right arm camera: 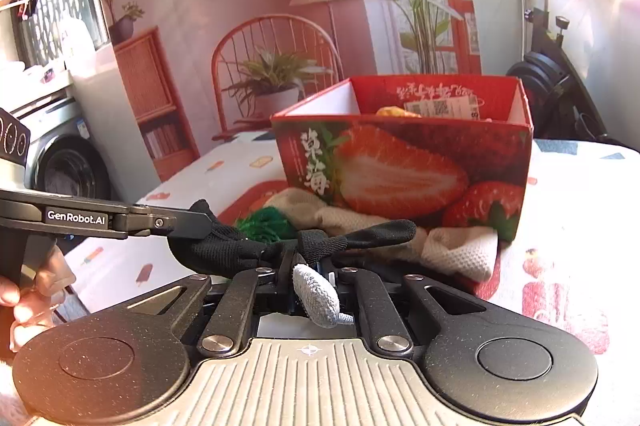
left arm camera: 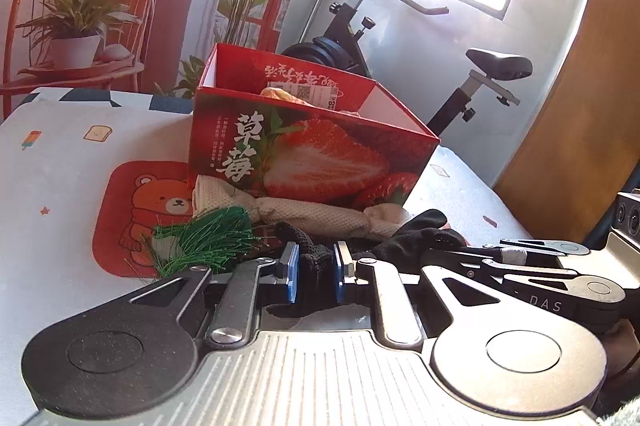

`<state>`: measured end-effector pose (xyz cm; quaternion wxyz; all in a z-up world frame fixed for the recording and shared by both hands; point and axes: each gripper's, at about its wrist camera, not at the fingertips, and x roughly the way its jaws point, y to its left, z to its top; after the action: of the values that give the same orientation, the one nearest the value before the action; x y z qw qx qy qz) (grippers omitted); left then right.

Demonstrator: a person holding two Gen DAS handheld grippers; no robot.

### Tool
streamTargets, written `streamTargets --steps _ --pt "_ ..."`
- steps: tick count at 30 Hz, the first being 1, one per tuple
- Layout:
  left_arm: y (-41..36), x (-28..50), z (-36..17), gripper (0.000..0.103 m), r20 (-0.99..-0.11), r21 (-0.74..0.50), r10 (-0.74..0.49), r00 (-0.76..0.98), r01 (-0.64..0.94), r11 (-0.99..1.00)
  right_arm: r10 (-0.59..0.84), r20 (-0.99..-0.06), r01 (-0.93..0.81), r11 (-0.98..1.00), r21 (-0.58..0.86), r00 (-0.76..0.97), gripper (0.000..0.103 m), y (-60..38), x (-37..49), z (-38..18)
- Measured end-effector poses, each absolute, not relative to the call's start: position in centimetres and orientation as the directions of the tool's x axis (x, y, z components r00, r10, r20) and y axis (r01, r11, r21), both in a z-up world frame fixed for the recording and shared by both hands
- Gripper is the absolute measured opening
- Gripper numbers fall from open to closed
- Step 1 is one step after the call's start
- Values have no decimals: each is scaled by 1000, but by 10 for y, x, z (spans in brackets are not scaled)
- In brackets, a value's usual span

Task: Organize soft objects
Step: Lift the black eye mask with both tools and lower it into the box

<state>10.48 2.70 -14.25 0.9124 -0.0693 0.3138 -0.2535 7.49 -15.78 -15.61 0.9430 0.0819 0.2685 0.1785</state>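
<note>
Black knit glove (left arm camera: 316, 258) is being pinched at lower centre of both frames — one end between the left gripper (left arm camera: 315, 272) pads, the other clamped by the right gripper (right arm camera: 308, 266). Just behind it (mid-frame), a cream cloth (left arm camera: 320, 216) and green tassel (left arm camera: 200, 242) are lying against the strawberry box (left arm camera: 312, 154).

Left gripper (left arm camera: 316, 272) pinched narrow on black fabric, right gripper (right arm camera: 310, 262) likewise, both low, side by side
</note>
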Motion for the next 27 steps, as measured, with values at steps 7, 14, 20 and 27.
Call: streamTargets --steps 7,14,20,27 --pt "24 121 -114 18 -462 -276 -514 723 433 858 369 -411 -292 926 238 834 8 -166 86 -126" --pt "5 157 -79 18 -374 -252 -506 777 440 862 337 -340 -283 938 201 878 8 -181 128 -83" --pt "-16 203 -64 18 -360 -234 -474 804 414 880 287 -342 -246 956 157 895 8 -193 187 -60" --pt "-34 266 -73 18 -450 -211 -423 787 366 906 229 -424 -164 969 185 876 8 -201 252 -83"
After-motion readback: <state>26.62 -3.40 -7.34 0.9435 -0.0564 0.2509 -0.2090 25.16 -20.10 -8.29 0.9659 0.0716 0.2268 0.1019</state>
